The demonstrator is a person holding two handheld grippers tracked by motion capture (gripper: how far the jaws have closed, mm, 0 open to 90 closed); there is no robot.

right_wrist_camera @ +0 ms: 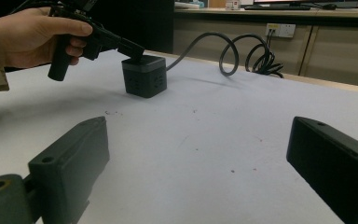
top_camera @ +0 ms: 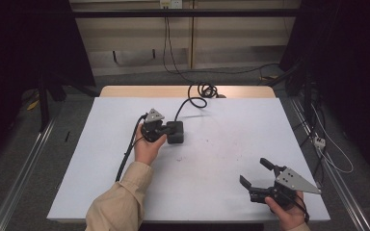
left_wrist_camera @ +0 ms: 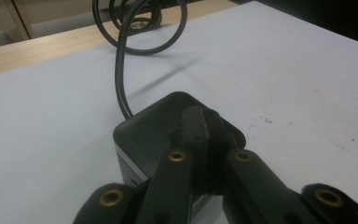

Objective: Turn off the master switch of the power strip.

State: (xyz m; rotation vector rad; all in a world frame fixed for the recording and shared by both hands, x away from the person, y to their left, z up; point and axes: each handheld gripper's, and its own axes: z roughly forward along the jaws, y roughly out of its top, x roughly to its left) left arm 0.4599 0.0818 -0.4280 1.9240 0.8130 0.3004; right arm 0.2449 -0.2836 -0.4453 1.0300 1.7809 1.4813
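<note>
Left gripper (top_camera: 166, 129), jaws clenched, is touching the cube's (top_camera: 175, 132) top mid-table; right gripper (top_camera: 255, 174) is idling released near the table's (top_camera: 231, 120) near-right edge.

My left gripper (left_wrist_camera: 199, 123): matt black plastic jaws, brass-looking metal rivets at the pivots. Under it, the black cube box (right_wrist_camera: 144, 76): matt dark plastic, smooth top with a slight sheen, small holes in the side, thin grey band under the top edge. Its cable (left_wrist_camera: 119, 79): smooth black rubbery sheath, a bit glossy. My right gripper (top_camera: 261, 175): the same matt black plastic, with a dull grey metal plate on top. Table (top_camera: 221, 159): smooth matt white sheet, a few small specks and scuffs; bare light wood strip at the far edge. My sleeve (top_camera: 120, 202): beige woven cloth.
</note>
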